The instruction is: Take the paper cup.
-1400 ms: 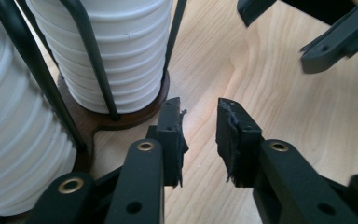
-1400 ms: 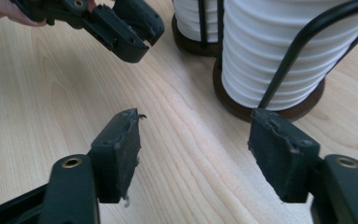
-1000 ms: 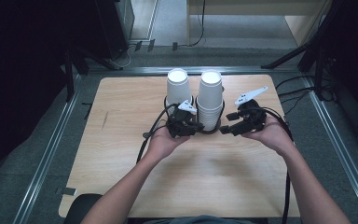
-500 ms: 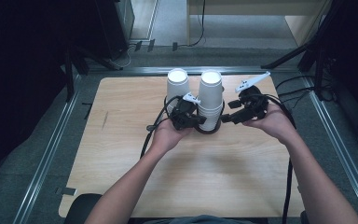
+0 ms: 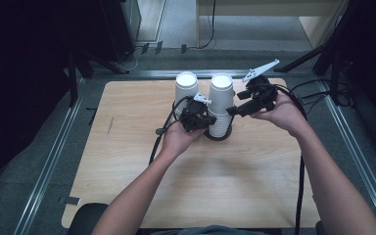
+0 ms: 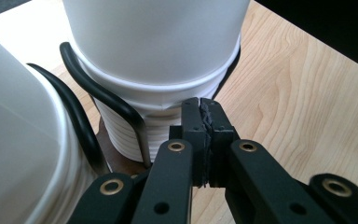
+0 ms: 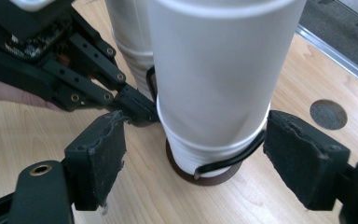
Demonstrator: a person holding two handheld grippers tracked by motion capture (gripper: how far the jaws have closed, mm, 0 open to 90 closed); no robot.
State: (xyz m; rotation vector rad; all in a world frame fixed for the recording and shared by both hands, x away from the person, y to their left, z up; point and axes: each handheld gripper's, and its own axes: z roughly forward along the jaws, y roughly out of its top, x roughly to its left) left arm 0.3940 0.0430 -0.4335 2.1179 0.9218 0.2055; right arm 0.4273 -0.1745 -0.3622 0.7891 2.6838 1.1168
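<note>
Tall stack of white paper cups [image 5: 220, 105] at bench [image 5: 127, 161] twelve o'clock: left tool [image 5: 206, 122] clenched at its base, right tool [image 5: 231, 111] released, jaws just opening, straddling it.

Two cup stacks [image 5: 220, 105] side by side — on table [image 5: 127, 161].

In the left gripper view the top of the right cup stack [image 6: 158, 51] runs off the frame's upper edge. The left claw [image 5: 210, 121] hides that stack's lower side from above, and whether it pinches a rim is perhaps unclear.
</note>
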